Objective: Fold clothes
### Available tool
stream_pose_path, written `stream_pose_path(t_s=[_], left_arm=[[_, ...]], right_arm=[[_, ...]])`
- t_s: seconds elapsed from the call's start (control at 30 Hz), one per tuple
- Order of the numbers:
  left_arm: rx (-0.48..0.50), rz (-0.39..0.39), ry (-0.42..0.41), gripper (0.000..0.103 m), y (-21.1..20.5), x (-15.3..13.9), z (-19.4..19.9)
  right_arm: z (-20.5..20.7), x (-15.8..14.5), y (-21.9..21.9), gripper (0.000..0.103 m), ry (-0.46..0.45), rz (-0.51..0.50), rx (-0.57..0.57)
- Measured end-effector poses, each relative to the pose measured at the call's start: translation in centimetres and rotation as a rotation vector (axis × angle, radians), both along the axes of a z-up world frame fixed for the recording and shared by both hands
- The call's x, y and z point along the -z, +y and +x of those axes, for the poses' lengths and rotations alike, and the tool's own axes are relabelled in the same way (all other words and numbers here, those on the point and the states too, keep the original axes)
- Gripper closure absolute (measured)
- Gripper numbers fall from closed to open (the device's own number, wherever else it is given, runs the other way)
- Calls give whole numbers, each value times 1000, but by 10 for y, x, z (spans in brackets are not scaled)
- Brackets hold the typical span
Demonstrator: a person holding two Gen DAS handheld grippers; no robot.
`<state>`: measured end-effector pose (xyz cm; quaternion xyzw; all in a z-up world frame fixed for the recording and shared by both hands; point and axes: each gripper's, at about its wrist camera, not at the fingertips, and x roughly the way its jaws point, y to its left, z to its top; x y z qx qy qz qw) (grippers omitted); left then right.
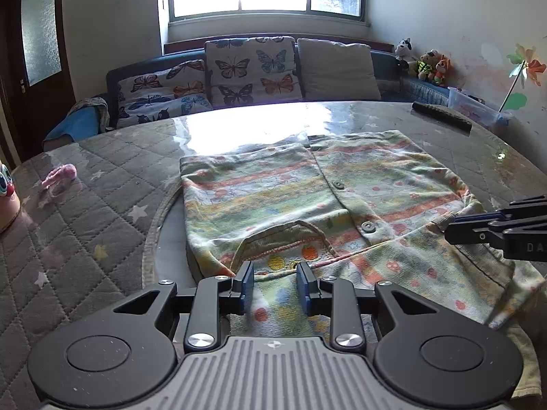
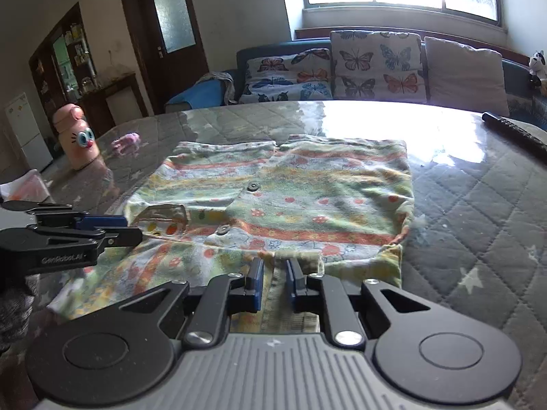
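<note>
A child's striped, button-front shirt (image 1: 290, 198) (image 2: 307, 198) lies spread on the quilted grey table (image 1: 102, 205) (image 2: 478, 205), collar toward me. My left gripper (image 1: 275, 283) sits at the neckline; its blue pads stand apart with flat cloth between them and do not press on it. From the right wrist view it (image 2: 133, 230) reaches in from the left at the collar. My right gripper (image 2: 275, 282) is shut on a raised fold at the shirt's near edge. In the left wrist view it (image 1: 451, 229) comes in from the right at the shoulder.
A pink bottle with a cartoon face (image 2: 78, 136) and a small pink item (image 1: 59, 176) sit on the table's left part. A long black object (image 1: 441, 116) and a plastic box (image 1: 475, 106) lie at the far right. A sofa with butterfly cushions (image 1: 249, 68) stands behind the table.
</note>
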<state>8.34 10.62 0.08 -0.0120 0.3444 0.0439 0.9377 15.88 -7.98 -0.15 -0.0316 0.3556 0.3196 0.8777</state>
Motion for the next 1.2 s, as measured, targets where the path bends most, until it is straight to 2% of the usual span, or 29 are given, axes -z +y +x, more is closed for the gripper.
stream_pose_path(t_s=[0.13, 0.23, 0.43, 0.53, 0.57, 0.7, 0.77, 1.03, 1.2], left_arm=[[35, 14, -16, 73, -8, -2, -10], [43, 59, 4, 71, -11, 6, -17], [33, 88, 4, 71, -7, 5, -34], [51, 84, -21, 71, -11, -5, -45], [71, 85, -25, 70, -14, -6, -47], [123, 117, -10, 67, -28, -2, -53], [130, 124, 6, 63, -28, 5, -57], [146, 164, -17, 50, -28, 7, -75], [167, 202, -22, 49, -29, 8, -86]], right_arm=[[-13, -1, -7, 88, 0, -21, -29], [-21, 4, -14, 88, 3, -38, -29], [-35, -2, -25, 87, 1, -36, -33], [-42, -7, -24, 80, -23, -39, -54], [-43, -7, -23, 76, -30, -43, -56], [-44, 0, -24, 76, -23, -53, -58], [-47, 2, -26, 76, -18, -53, -59], [-55, 2, -27, 74, -31, -57, -64], [-58, 2, -27, 74, -38, -62, -72]])
